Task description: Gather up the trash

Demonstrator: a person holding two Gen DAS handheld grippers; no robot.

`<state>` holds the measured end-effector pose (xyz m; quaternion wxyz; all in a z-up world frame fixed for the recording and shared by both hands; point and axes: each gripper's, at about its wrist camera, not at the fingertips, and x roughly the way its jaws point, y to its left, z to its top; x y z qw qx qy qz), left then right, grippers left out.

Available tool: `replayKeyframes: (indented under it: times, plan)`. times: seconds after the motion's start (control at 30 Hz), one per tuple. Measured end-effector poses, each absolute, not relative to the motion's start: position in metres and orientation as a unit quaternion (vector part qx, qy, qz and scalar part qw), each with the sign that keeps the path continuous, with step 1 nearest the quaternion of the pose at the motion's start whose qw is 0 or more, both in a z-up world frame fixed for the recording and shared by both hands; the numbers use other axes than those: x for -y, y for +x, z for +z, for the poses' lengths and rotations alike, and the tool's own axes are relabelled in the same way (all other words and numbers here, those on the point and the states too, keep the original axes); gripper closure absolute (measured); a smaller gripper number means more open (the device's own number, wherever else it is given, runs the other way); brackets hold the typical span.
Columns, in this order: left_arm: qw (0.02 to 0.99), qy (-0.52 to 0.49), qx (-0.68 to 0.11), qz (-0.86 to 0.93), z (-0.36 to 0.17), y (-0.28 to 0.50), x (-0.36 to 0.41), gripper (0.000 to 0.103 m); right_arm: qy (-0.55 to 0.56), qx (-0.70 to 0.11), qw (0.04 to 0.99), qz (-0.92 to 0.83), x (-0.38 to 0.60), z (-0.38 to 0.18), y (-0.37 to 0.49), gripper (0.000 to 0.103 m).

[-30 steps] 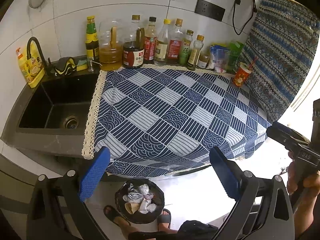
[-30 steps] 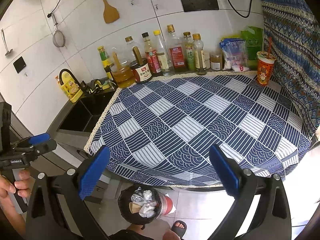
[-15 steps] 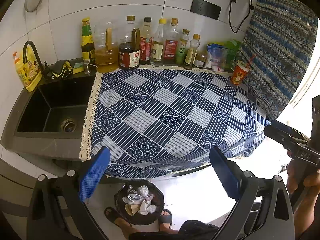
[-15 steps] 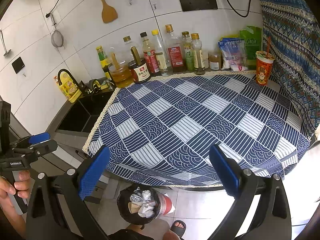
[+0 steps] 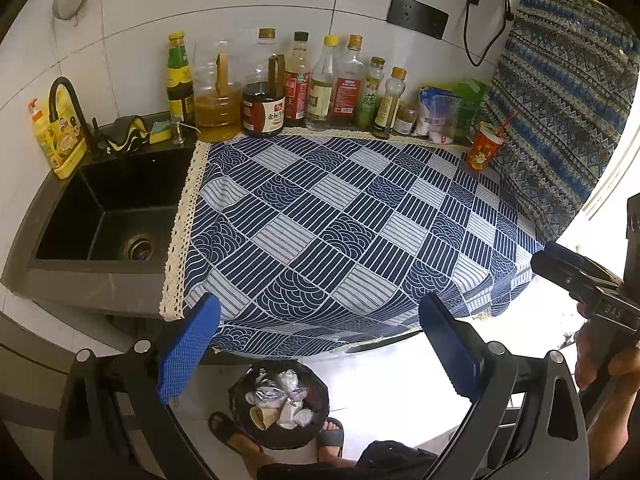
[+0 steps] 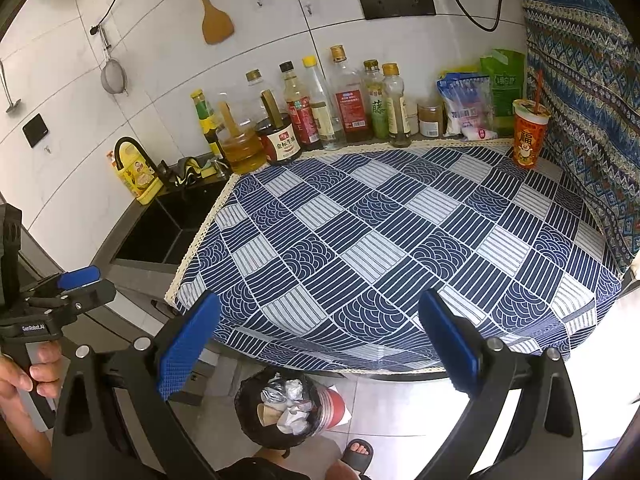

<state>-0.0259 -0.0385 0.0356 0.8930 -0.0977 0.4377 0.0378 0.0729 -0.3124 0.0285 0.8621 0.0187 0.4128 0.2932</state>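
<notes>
A black-lined trash bin point(image 5: 280, 408) point(image 6: 286, 412) stands on the floor below the counter's front edge, holding crumpled foil, paper and a paper cup. An orange paper cup with a straw point(image 5: 484, 148) point(image 6: 529, 136) stands at the counter's far right corner. My left gripper point(image 5: 316, 344) hovers open above the bin with nothing between its blue pads. My right gripper point(image 6: 316, 344) is also open and empty over the counter's front edge. Each gripper shows at the edge of the other's view, held by a hand.
A blue patterned cloth point(image 5: 340, 232) covers the counter. Several sauce and oil bottles point(image 5: 300, 84) line the back wall, with bags point(image 5: 440, 112) beside them. A black sink point(image 5: 104, 216) lies to the left. A person's sandalled feet point(image 5: 228, 436) flank the bin.
Both grippers have drifted slightly, shifting the views a little; both stay open and empty. Nothing on the counter or in the bin has moved.
</notes>
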Motion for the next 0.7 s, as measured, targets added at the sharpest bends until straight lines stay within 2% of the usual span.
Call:
replayKeyframes:
  times: [0.7]
  plan:
    - [0.891,-0.100,-0.441,0.041,0.0343,-0.0225,0.0380,0.007,0.019,-0.416,0.861,0.293,0.3157,0.0268,0.0754,0.005]
